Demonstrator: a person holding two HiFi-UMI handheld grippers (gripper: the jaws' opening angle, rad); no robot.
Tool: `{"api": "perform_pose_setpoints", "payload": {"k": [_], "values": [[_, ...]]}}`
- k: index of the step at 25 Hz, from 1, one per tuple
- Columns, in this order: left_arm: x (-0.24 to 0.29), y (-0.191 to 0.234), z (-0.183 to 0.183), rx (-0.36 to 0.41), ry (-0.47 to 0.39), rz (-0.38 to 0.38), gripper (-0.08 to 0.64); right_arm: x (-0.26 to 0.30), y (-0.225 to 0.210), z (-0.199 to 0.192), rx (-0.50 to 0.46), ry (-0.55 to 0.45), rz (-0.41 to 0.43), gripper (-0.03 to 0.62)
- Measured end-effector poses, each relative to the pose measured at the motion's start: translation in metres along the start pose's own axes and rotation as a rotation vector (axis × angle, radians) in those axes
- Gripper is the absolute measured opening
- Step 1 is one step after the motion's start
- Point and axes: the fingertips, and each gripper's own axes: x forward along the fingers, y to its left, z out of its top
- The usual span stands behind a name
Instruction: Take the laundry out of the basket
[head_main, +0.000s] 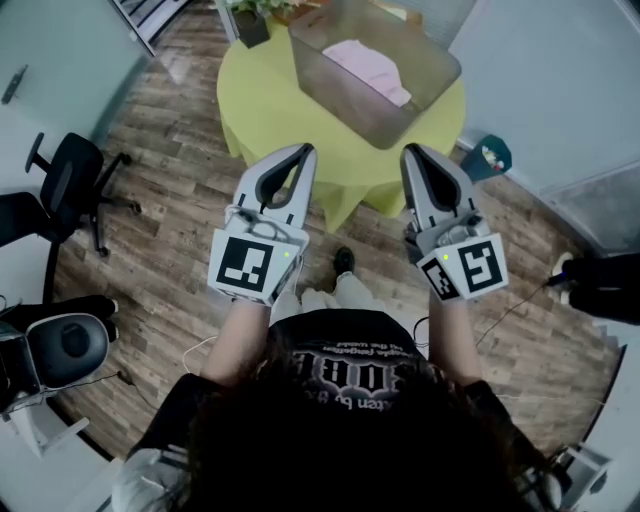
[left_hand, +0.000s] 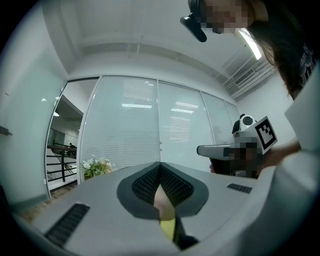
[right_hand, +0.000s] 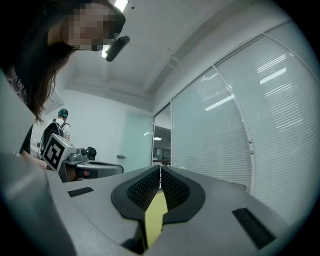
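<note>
Both tools are held side by side near the person's body, over the wood floor (head_main: 170, 130). The left hand-held gripper (head_main: 307, 151) has its jaws closed with nothing between them, and the right hand-held gripper (head_main: 408, 151) is closed and empty too. Their tips point toward the round yellow-green surface (head_main: 262, 112) just beyond. On its far right part stands the translucent basket (head_main: 335, 92), with the pink laundry (head_main: 371, 68) lying inside it. A potted plant (head_main: 252, 18) sits at the far left edge. A black office chair (head_main: 66, 186) stands well apart on the left.
</note>
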Motion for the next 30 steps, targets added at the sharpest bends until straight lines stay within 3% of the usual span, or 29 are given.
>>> {"api": "perform_pose_setpoints", "payload": {"k": [16,30], "values": [[0.106,0.044,-0.004,0.016,0.001,0.048,0.000,0.082,-0.091,-0.009,0.031,-0.016,0.052,0.029],[0.153,0.071,-0.008,0.026,0.010,0.117,0.000,0.132,-0.133,-0.010,0.039,-0.029,0.123,0.029]]}}
